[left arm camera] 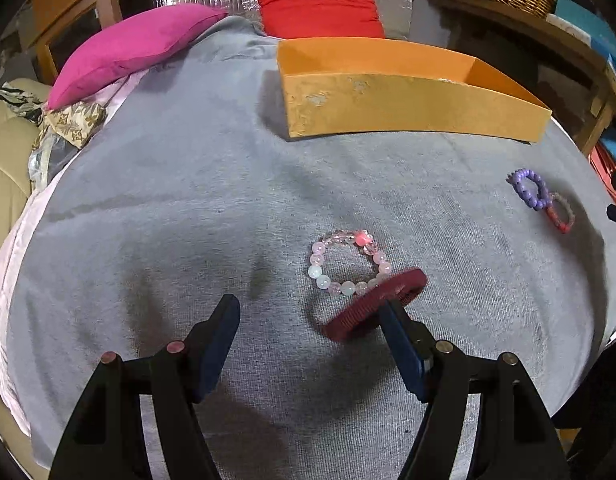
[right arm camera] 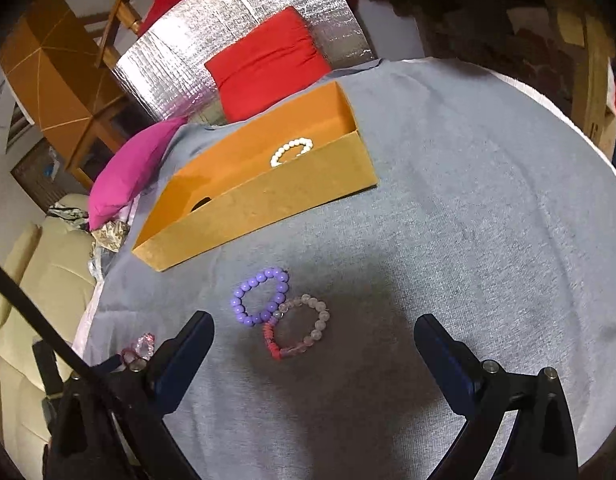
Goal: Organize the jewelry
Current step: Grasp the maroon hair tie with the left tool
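An orange box [right arm camera: 267, 196] is seen lying open on the grey cloth [right arm camera: 468, 240], toward the back of it. Inside the box, near its right end, a white bead bracelet [right arm camera: 291, 151] is seen, partly hidden behind the front wall; a dark shape near the left end is glimpsed too, but what it is cannot be told.

On the cloth in front of the box, four pieces of jewelry are laid out. A purple bead bracelet [right arm camera: 259, 296] is seen touching a bracelet of pale and pink beads with a short red stretch [right arm camera: 297, 328]; the two rings meet at their edges. Further left, in the left wrist view, a bracelet of clear, pink and pale blue beads [left arm camera: 348, 264] is seen lying flat, and a dark red ribbed bangle [left arm camera: 374, 304] is laid over its near edge, tilted against it.

The left gripper [left arm camera: 308, 312] is held wide open above the cloth; nothing is gripped. The tip of its right finger [left arm camera: 400, 340] is seen at the red bangle, in front of it, though whether it touches cannot be told. The right gripper [right arm camera: 314, 328] is likewise spread wide and nothing is clamped; the purple bracelet and the pale one are seen between and just beyond its fingers, untouched by the pads.
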### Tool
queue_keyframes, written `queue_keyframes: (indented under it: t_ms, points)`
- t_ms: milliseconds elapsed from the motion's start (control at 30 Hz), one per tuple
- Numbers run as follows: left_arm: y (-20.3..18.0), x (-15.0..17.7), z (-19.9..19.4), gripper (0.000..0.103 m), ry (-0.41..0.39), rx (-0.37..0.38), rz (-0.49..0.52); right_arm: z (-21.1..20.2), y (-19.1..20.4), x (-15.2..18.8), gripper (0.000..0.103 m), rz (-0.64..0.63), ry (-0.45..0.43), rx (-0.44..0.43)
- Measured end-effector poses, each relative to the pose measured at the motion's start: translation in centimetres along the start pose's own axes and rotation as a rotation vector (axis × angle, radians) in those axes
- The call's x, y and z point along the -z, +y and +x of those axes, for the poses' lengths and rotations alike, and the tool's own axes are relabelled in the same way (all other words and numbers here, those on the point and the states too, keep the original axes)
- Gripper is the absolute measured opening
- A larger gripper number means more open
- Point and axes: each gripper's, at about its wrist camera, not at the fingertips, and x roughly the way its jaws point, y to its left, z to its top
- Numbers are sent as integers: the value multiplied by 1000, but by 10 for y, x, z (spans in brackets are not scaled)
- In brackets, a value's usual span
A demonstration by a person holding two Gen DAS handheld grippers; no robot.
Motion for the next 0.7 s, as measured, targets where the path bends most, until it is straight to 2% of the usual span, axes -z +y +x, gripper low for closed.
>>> queue_keyframes:
  t_ms: [200, 367, 433, 533, 600, 700]
  points:
    - [6, 0, -1, 73, -8, 24, -36, 0, 2, 0, 101, -2, 2, -5]
    - [-6, 1, -3, 72, -31, 27, 31, 3, -1, 0, 100, 9, 11, 0]
    - [-10, 3, -3, 69, -28, 38, 50, 3, -2, 0, 100, 17, 10, 4]
    - [-16, 5, -2, 56, -21, 56, 78, 2, -2, 1, 100, 19, 9, 7]
    - [-18, 6, -2, 42, -18, 67, 85, 2, -2, 1, 100, 16, 9, 10]
    - [-18, 8, -4, 33, -22, 92, 85, 1, -3, 1, 100, 21, 9, 10]
